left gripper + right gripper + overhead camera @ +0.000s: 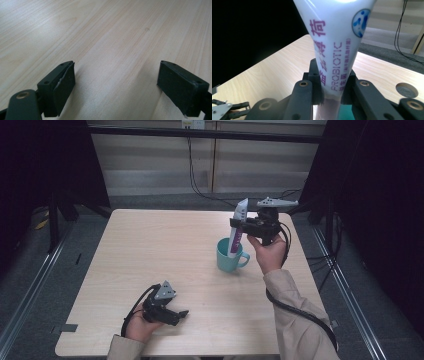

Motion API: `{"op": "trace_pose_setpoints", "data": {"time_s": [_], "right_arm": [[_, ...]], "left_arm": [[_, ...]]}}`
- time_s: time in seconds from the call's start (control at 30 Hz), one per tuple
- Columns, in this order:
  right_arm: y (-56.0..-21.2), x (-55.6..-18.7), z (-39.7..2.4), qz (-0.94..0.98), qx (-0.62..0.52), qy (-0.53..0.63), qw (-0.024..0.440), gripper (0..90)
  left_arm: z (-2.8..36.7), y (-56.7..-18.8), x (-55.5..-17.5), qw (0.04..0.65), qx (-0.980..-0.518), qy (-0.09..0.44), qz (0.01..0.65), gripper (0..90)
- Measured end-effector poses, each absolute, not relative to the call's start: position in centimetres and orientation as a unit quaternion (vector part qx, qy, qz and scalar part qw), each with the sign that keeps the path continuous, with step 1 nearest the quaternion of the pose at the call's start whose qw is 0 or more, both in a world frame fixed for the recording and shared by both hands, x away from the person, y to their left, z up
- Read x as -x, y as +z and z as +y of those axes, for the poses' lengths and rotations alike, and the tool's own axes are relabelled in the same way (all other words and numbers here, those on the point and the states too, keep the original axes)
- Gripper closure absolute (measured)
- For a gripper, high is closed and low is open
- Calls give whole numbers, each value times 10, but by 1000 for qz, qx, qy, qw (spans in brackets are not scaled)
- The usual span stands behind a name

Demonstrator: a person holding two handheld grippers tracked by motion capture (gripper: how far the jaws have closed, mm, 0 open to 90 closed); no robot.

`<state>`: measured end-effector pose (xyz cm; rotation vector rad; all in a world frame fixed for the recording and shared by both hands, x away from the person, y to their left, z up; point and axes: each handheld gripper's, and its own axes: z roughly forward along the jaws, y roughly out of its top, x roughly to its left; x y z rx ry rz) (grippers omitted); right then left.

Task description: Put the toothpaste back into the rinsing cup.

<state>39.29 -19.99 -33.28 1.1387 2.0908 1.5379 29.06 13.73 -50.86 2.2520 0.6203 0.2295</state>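
1. overhead, a pale wooden table [150, 250] fills the middle of the scene, with a person's two forearms coming in from the near edge, each hand carrying a two-jaw gripper.

2. the right gripper [239, 225] is raised over the far right part of the table and is clamped on a white toothpaste tube [236, 227] with purple lettering — its jaws press the tube from both sides partway along its length.

3. the tube stands nearly upright, its long axis running top to bottom with a slight lean; the flat crimped end points up, and the lower end dips into a teal mug [228, 256].

4. the mug sits upright on the table directly below the right gripper, its handle turned toward the right.

5. in the right gripper view, the tube [337, 47] rises straight up between the two black jaws, and a sliver of teal shows beneath them, so the mug's mouth lies right under the grip.

6. the left gripper [181, 314] rests low at the near left of the table, well apart from the mug; its jaws stand wide with nothing between them, and bare wood [112, 37] lies ahead.

7. judged from this, the coming move is a straight descent along the tube's own axis — the right hand is far nearer and already lined up.
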Motion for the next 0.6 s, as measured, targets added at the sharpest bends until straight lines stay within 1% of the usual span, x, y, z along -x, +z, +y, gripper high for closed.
{"op": "trace_pose_setpoints", "data": {"time_s": [0.6], "right_arm": [[-339, -413, -199, 725, -408, 527, 173, 760]], "left_arm": [[137, -509, -291, 387, -885, 89, 243, 142]]}}
